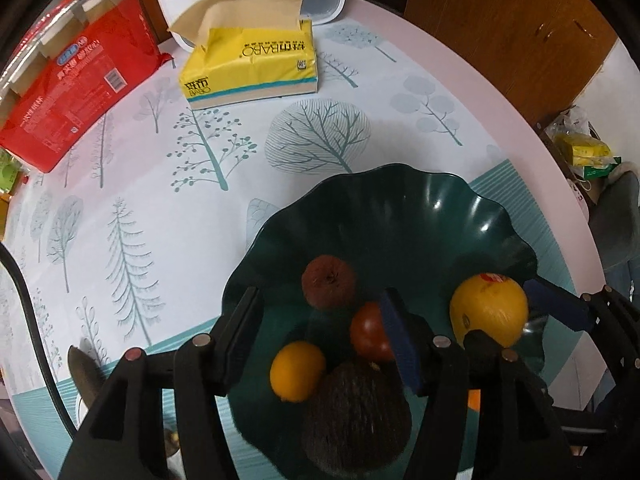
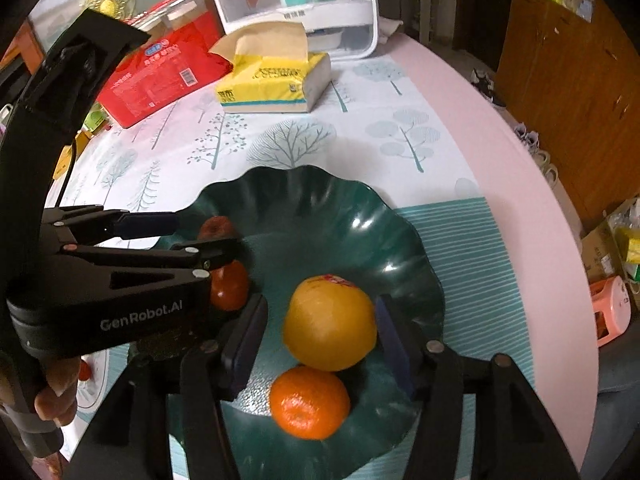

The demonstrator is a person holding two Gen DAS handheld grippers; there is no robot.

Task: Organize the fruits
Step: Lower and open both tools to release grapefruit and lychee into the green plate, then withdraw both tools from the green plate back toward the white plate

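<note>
On the tree-print table [image 1: 168,200], one green bowl [image 1: 400,208] holds five fruits; both grippers' fingers [image 1: 396,336] released.

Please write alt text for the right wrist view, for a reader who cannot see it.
The open right gripper straddles a large yellow fruit inside a dark green wavy bowl, a small orange just below it. The left gripper reaches in from the left, above a red fruit.

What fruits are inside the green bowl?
Inside the green bowl: a big yellow fruit, an orange, a red fruit and a brownish one. The left tongs partly cover those last two.
</note>
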